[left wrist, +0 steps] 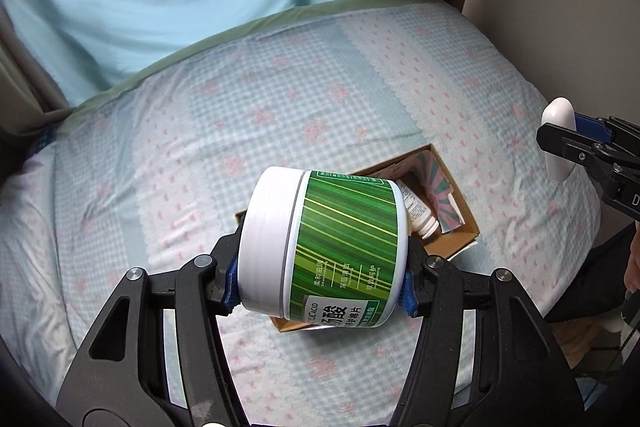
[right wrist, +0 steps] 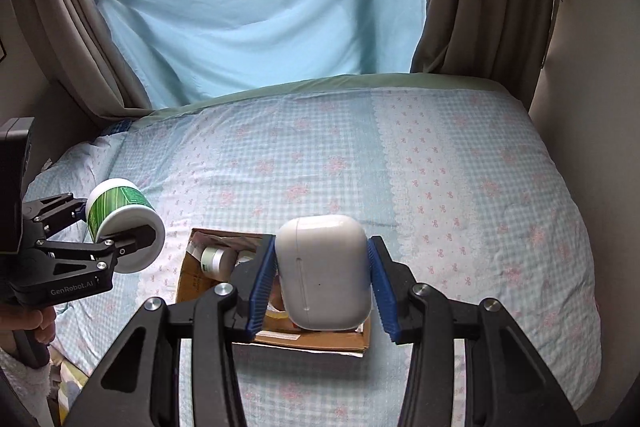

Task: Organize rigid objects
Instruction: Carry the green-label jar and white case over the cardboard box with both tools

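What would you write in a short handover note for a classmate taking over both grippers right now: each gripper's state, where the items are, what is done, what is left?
Left gripper: shut on the green jar, held on its side above the cardboard box.
Right gripper: shut on the white earbud case, held above the same box, which sits on the bed.
Done: a small white bottle and a pink-and-green patterned item already lie in the box.
Left: lower the jar and the case into the box and let go, probably one at a time, since both hover over the same opening.
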A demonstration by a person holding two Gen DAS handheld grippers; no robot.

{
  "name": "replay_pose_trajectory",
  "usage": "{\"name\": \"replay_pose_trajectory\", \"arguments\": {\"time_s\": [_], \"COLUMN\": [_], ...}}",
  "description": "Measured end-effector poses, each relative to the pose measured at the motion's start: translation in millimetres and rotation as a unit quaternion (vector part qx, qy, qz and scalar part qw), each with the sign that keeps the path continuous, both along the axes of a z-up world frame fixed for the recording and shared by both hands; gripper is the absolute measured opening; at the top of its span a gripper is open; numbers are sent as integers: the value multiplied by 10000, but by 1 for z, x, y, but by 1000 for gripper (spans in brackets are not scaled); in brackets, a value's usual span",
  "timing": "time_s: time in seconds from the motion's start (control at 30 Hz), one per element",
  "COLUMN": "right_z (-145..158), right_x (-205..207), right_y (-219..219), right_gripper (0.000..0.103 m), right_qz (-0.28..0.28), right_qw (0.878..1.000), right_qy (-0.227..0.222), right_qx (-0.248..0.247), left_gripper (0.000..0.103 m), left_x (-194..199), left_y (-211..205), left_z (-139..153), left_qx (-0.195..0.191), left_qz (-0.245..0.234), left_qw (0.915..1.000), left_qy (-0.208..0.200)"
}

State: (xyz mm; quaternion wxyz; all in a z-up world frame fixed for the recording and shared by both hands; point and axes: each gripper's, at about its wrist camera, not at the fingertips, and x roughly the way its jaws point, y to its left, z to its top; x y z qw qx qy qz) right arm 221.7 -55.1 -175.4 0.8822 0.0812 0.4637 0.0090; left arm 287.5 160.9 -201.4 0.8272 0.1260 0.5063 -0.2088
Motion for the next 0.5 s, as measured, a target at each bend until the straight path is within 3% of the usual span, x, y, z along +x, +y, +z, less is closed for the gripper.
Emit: {"name": "replay_pose_trajectory", "arguments": {"time_s": [0.23, 0.5], "right_z": [-44, -111], "right_x": [25, 47], "right_y": [42, 82], "right_gripper": [42, 42], "right_qz": [319, 1038], "right_qw": [9983, 9893], "right_qy": [429, 959], "right_qx": [248, 354], "left_gripper": [55, 55], "left_x": [6, 16], "left_y": [39, 51], "left_z": [-52, -116], "left_qx": [-40, -61], "left_qz": [487, 1017], "left_qw": [9981, 9907], "left_qy": [380, 903]}}
